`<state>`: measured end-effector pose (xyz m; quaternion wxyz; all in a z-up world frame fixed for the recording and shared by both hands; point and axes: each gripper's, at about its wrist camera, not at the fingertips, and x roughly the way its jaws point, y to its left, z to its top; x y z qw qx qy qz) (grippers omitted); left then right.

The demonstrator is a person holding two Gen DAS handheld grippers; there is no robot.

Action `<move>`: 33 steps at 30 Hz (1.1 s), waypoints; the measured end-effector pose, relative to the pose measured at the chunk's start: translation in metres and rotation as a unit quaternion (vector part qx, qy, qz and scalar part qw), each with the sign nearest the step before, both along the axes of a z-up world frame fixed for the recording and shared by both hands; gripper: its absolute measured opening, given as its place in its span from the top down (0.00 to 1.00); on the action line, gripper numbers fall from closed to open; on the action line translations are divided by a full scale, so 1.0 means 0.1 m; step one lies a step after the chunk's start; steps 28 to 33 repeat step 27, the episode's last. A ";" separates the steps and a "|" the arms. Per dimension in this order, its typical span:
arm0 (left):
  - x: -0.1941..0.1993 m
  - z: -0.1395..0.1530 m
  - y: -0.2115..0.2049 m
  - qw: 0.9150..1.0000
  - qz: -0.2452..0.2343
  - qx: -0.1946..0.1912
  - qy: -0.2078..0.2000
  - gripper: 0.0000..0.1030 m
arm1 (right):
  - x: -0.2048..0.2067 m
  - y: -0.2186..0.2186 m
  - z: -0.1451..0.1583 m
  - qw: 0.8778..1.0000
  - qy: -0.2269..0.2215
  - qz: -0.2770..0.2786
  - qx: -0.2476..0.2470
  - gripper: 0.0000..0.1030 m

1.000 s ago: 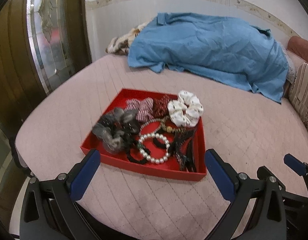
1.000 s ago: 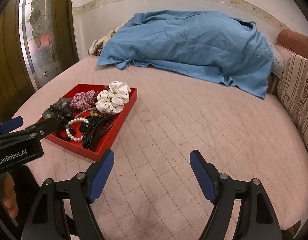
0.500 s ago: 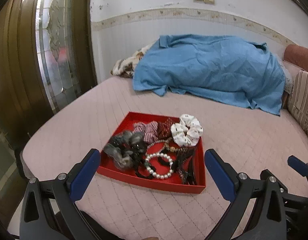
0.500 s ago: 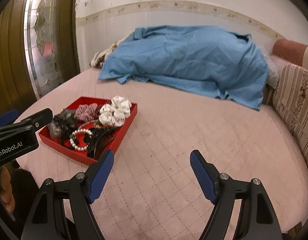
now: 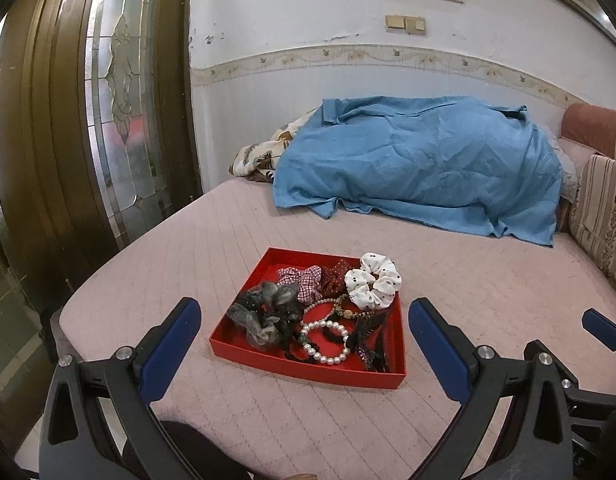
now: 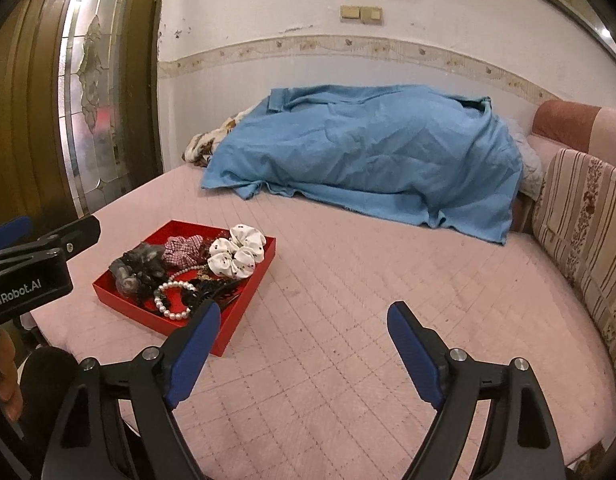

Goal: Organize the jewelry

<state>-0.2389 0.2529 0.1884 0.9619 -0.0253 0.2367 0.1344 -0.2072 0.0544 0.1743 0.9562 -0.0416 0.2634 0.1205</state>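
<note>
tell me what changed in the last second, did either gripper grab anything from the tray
No grab. Both grippers drew back and tilted up: the red tray now sits farther off in both views, and more wall shows above the blue sheet. The left gripper and right gripper stayed open and empty. The pearl bracelet, white scrunchie and other pieces lie in the tray as before.

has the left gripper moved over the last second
Yes. In the left wrist view the left gripper has pulled back and tilted up: the red tray on the pink bedspread looks smaller and more wall shows. Jaws open.
</note>
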 end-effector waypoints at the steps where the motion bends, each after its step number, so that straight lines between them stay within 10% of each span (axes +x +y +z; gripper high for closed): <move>1: -0.02 0.01 0.00 1.000 0.000 -0.001 -0.001 0.00 | -0.02 0.00 0.01 1.000 -0.003 -0.001 0.000 0.13; 33: -0.05 -0.09 0.07 0.999 0.028 -0.019 0.034 0.00 | -0.16 0.06 -0.09 0.999 0.007 0.033 0.003 0.11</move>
